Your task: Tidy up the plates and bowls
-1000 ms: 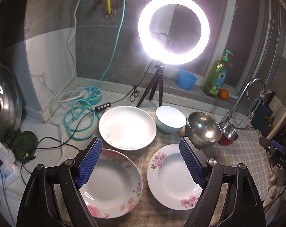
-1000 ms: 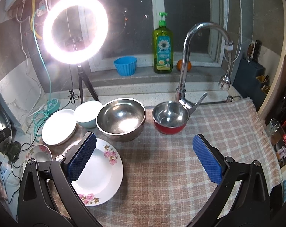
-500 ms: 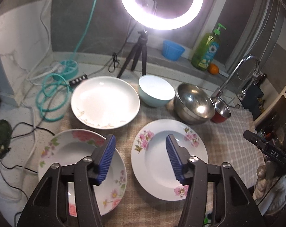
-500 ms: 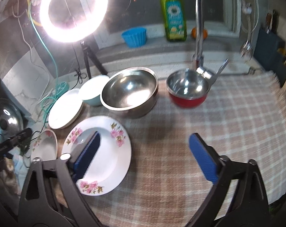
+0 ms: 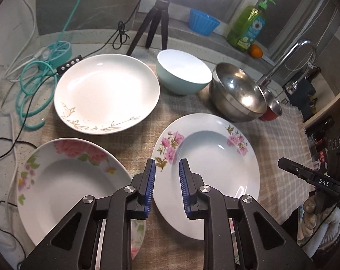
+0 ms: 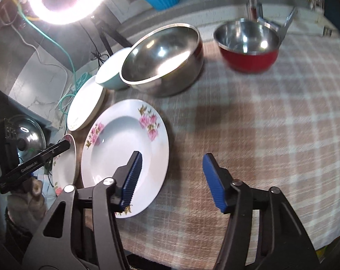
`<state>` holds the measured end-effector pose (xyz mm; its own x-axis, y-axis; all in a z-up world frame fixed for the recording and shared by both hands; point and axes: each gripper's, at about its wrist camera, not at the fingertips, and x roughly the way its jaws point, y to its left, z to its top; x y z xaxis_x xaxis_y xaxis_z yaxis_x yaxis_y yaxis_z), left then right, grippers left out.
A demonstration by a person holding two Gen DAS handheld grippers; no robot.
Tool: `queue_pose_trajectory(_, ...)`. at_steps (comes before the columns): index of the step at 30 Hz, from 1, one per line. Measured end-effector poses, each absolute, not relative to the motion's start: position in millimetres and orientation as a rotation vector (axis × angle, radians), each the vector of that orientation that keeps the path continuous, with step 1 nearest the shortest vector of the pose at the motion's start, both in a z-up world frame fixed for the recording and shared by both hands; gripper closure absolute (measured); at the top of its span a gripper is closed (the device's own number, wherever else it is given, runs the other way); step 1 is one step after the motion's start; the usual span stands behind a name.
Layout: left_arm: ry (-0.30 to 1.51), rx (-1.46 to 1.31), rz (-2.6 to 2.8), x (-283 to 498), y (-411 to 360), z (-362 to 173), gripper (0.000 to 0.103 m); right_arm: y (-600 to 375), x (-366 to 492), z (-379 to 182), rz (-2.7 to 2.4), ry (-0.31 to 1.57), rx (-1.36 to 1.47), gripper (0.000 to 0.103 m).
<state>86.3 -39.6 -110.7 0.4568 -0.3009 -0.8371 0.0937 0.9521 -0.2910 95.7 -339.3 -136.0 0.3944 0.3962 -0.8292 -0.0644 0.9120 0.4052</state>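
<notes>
Checked cloth point(image 6: 271, 121): covers the counter; every dish stands on it or on its edge.

Gold-leaf white plate point(image 5: 107, 92): at 11 o'clock in the left wrist view, upright, nothing in it.

Right pink-flower plate point(image 5: 210, 159): at 3 o'clock of the left gripper, rim just beside the neighbouring plate.

Left pink-flower plate point(image 5: 64, 186): at 9 o'clock in the left wrist view, partly off the cloth.

Large steel bowl point(image 6: 163, 58): at 12 o'clock in the right wrist view, touching the mint bowl.

Mint bowl point(image 5: 183, 72): at 12 o'clock in the left wrist view, between the white plate and the steel bowl.

Red-sided steel bowl point(image 6: 247, 45): at 1 o'clock in the right wrist view, below the tap point(image 5: 287, 60).

Left gripper point(image 5: 167, 187): fingers drawn close with a narrow gap, grasping nothing, over the left rim of the right pink-flower plate.

Right gripper point(image 6: 172, 180): fingers spread wide, released; the left pad point(image 6: 133, 177) lies over the right pink-flower plate, the other over cloth.

Ledge at 1 o'clock: soap bottle point(image 5: 248, 27), blue cup point(image 5: 202, 23), orange point(image 5: 256, 51).
</notes>
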Motion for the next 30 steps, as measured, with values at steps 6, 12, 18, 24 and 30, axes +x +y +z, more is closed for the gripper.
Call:
queue_pose_trajectory(6, 1.122, -0.225, -0.251, 102.5, -38.6, -125.9, 0.083, -335.8, 99.6, -154.0, 0.321, 1.187, 0.378, 0.053)
queue_pose_trajectory(12, 1.163, -0.242, -0.253, 114.3, -35.2, -136.6, 0.083, -332.0, 103.1, -163.1, 0.336, 1.214, 0.396, 0.059)
queue_pose_trajectory(18, 1.188, -0.226, -0.255, 120.5, -37.5, -142.0, 0.083, -330.3, 106.8, -171.9, 0.359, 1.243, 0.431, 0.066)
queue_pose_trajectory(24, 1.205, -0.218, -0.253, 123.2, -37.0, -144.7, 0.083, -329.6, 106.6, -178.1, 0.381, 1.267, 0.455, 0.076)
queue_pose_trajectory(30, 1.222, -0.211, -0.247, 127.9, -41.2, -149.8, 0.085, -322.6, 109.0, -181.1, 0.416, 1.266, 0.457, 0.089)
